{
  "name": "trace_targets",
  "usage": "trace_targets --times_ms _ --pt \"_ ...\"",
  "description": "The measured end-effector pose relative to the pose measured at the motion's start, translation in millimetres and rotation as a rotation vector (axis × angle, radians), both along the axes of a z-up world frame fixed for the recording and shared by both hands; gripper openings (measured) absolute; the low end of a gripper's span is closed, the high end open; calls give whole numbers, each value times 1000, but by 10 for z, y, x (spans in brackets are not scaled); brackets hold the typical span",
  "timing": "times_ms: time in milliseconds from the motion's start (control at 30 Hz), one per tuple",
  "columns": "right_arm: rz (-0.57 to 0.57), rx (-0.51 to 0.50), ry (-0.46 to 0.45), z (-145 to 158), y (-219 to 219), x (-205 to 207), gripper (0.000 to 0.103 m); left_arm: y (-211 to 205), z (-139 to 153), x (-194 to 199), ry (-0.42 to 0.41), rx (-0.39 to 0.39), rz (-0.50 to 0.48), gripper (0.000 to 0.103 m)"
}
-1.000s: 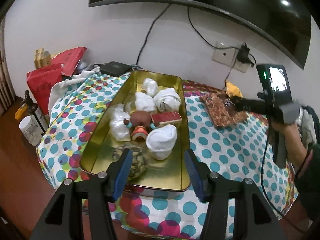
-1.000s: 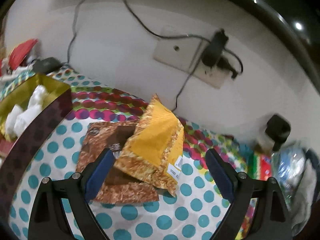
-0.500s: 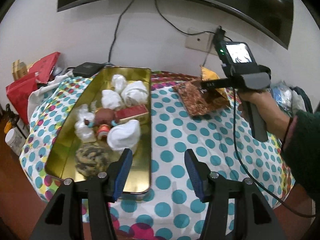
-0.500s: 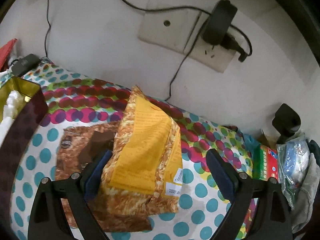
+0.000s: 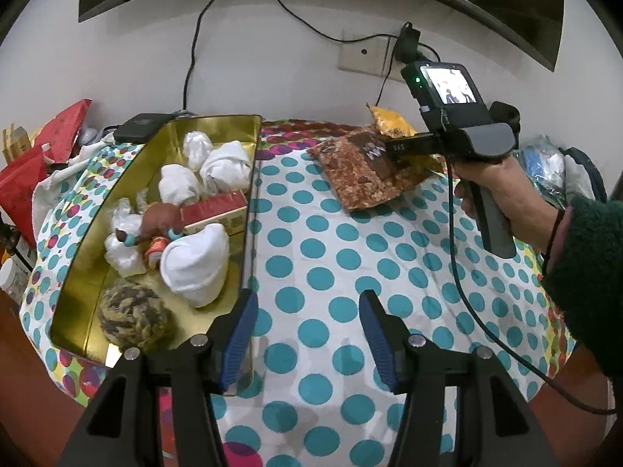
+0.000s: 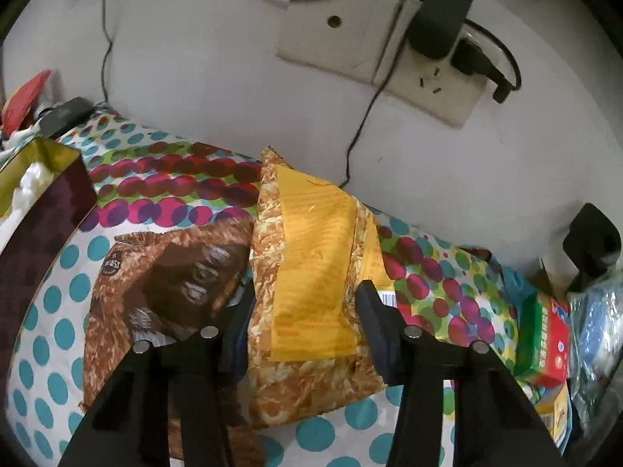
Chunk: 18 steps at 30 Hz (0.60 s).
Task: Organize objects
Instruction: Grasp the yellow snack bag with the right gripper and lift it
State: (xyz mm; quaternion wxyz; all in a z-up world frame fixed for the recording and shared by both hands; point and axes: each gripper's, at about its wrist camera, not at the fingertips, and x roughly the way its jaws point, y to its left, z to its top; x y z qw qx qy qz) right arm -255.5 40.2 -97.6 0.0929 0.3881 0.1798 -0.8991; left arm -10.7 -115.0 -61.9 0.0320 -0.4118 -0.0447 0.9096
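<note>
The left gripper (image 5: pixel 307 327) hangs spread and empty over the dotted bench (image 5: pixel 331 272), beside the gold tin (image 5: pixel 78 272). The right gripper (image 6: pixel 305 305), jaws just closing, pinches the yellow snack bag (image 6: pixel 311 257) atop the brown snack bag (image 6: pixel 175 272).

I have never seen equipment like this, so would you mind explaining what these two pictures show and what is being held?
There is no robot here: a person holds a pair of handheld tongs in each hand, and each pair carries a wide-angle camera looking along its two fingers.

The left camera's picture shows the empty, open left tongs over a polka-dot tablecloth. Beside them stands a gold tin tray holding white cloth bundles, a red box, a small toy and a ball of yarn. Further off, the person's hand holds the right tongs.

The right camera's picture shows the right tongs, whose jaws have just been closing on a yellow snack bag; they now grip it. A brown snack bag lies beside it, partly underneath.
</note>
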Motion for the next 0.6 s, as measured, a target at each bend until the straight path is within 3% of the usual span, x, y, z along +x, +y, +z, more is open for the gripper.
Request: trace_targets --times_ms 267,467,600 --pt "22 -81 59 138 275 167 30 199 -12 -204 -13 17 -21 55" --pt "41 -113 88 192 570 451 27 309 -34 -418 -40 157 -44 56" --pt "37 -153 104 208 738 634 27 339 -49 -575 -44 201 -33 70"
